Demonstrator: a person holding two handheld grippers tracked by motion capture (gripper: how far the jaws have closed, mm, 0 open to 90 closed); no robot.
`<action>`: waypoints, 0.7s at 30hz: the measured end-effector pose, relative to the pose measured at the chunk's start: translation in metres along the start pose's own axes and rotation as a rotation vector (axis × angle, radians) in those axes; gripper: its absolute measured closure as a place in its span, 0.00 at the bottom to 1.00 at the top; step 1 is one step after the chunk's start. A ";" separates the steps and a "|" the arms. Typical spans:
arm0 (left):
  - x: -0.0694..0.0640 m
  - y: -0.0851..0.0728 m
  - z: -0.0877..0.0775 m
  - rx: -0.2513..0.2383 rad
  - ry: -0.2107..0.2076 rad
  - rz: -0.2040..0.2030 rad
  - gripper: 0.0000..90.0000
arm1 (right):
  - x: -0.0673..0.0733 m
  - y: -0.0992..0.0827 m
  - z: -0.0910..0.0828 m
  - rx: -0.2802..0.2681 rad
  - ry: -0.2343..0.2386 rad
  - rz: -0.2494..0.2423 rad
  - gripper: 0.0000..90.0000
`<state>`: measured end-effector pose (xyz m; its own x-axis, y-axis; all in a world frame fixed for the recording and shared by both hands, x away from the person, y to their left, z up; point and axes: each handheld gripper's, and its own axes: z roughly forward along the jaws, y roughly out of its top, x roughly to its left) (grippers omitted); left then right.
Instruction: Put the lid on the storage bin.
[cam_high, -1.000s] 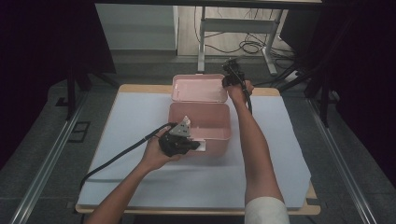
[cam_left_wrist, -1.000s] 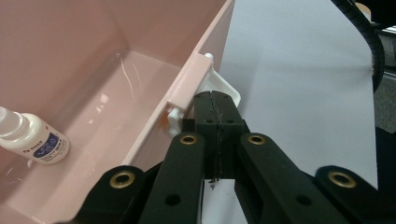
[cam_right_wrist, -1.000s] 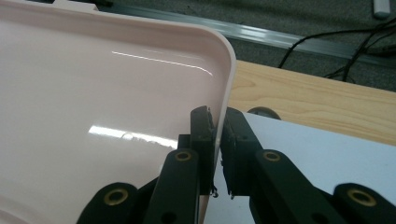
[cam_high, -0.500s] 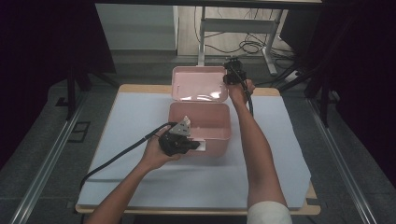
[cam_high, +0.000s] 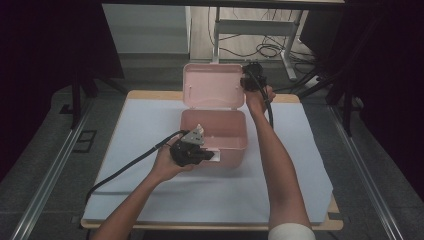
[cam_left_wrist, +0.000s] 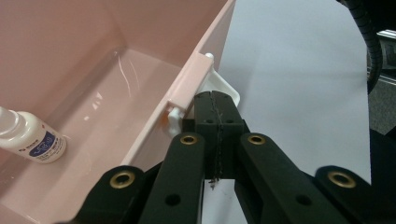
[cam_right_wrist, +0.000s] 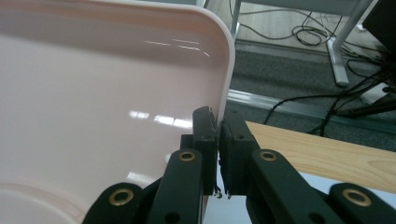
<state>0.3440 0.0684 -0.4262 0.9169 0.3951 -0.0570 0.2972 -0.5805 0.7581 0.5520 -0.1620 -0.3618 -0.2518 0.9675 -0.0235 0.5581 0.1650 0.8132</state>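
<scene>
At the glossy pink plastic box (cam_high: 214, 131), right gripper (cam_right_wrist: 217, 122) pinches its rounded lid (cam_right_wrist: 107, 93); left gripper (cam_left_wrist: 216, 105) clamps the white latch (cam_left_wrist: 225, 88)

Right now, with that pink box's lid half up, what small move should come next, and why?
Probably swing the lid a little further back: the right hand-held gripper is pinching its edge, while the left hand-held gripper steadies the box at its front.
</scene>
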 end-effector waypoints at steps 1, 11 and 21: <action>0.000 0.000 0.000 0.001 0.000 0.000 1.00 | 0.000 0.000 -0.003 -0.011 -0.001 0.001 0.96; 0.001 0.000 0.000 0.007 0.000 0.007 1.00 | 0.005 -0.008 -0.023 -0.110 -0.011 0.004 0.97; 0.001 0.000 0.000 0.001 -0.003 0.000 1.00 | 0.006 -0.017 -0.042 -0.186 -0.012 0.002 0.97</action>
<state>0.3445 0.0688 -0.4260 0.9175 0.3933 -0.0587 0.2976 -0.5812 0.7574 0.5080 -0.1670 -0.3518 -0.2408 0.9702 -0.0281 0.4021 0.1261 0.9069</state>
